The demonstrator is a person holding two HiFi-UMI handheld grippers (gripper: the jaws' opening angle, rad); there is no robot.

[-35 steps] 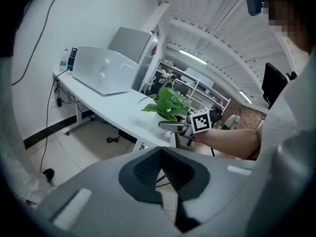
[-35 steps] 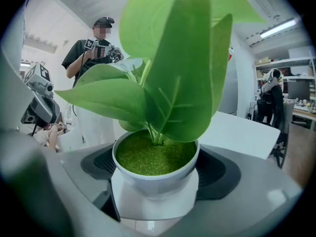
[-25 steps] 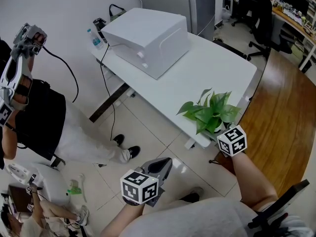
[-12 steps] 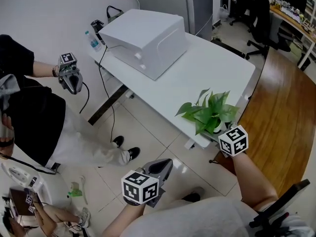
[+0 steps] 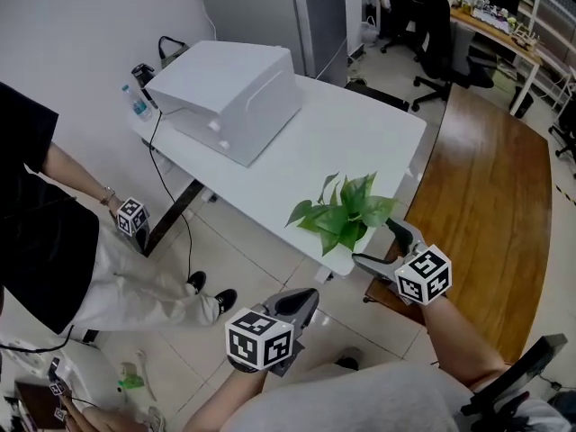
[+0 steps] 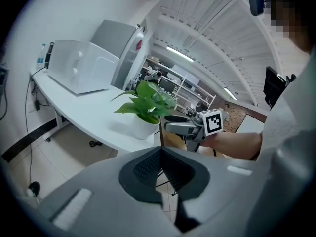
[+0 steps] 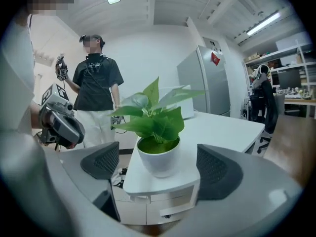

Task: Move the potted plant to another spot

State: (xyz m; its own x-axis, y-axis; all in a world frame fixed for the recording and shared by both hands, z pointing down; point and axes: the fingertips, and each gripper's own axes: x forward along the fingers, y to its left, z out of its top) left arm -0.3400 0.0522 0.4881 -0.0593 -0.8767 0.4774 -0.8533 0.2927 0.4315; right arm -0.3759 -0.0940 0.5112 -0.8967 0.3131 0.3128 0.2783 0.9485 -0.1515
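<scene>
The potted plant stands upright in its white pot at the near corner of the white counter, close to the edge. Its broad green leaves hide the pot in the head view.

The right claw points at the pot from just off that corner. Its jaws are spread wide and have just been closing a little. Their dark pads touch nothing, and the pot sits just ahead of them rather than between them. The left claw hangs lower over the tiled floor, well apart from the plant. It is clenched with its pads pressed together on nothing.

Each claw carries a cube with black-and-white square markers, which show patterns and no words.

Farther back on the counter lies a large white box, with a water bottle at the far end beside it. Its label is too small to read. A tall grey cabinet behind the counter bears a small red sticker that is also illegible. A wooden table adjoins the counter on the right. To the left a person in a black shirt holds another marker-cubed gripper.
</scene>
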